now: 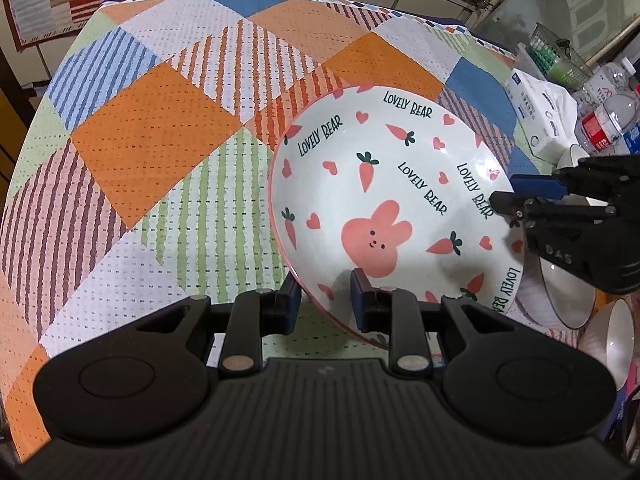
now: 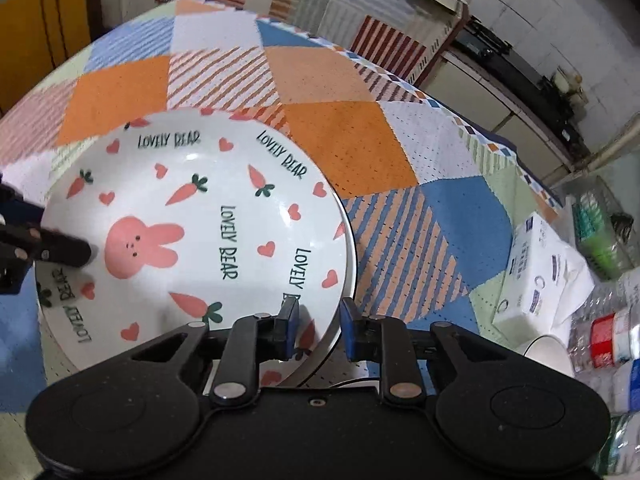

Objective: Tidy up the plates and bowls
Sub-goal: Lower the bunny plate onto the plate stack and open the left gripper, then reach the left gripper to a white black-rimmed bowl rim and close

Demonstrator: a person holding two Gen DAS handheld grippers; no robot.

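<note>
A white plate (image 1: pixel 392 208) with a pink rabbit, carrots and "LOVELY BEAR" lettering is held tilted above the patchwork tablecloth (image 1: pixel 160 140). My left gripper (image 1: pixel 325 304) straddles its near rim, one finger on each side, with a gap between the pads. My right gripper (image 2: pixel 319 326) straddles the opposite rim of the same plate (image 2: pixel 192 224) the same way; it also shows in the left wrist view (image 1: pixel 508 194). The left gripper's fingers (image 2: pixel 60 250) reach over the plate's left edge in the right wrist view.
White bowls (image 1: pixel 616 336) sit at the right edge under the right gripper. A tissue pack (image 2: pixel 540 272), plastic bottles (image 2: pixel 612 332) and a basket (image 2: pixel 600 232) crowd the table's right side. The tablecloth (image 2: pixel 348 144) stretches behind the plate.
</note>
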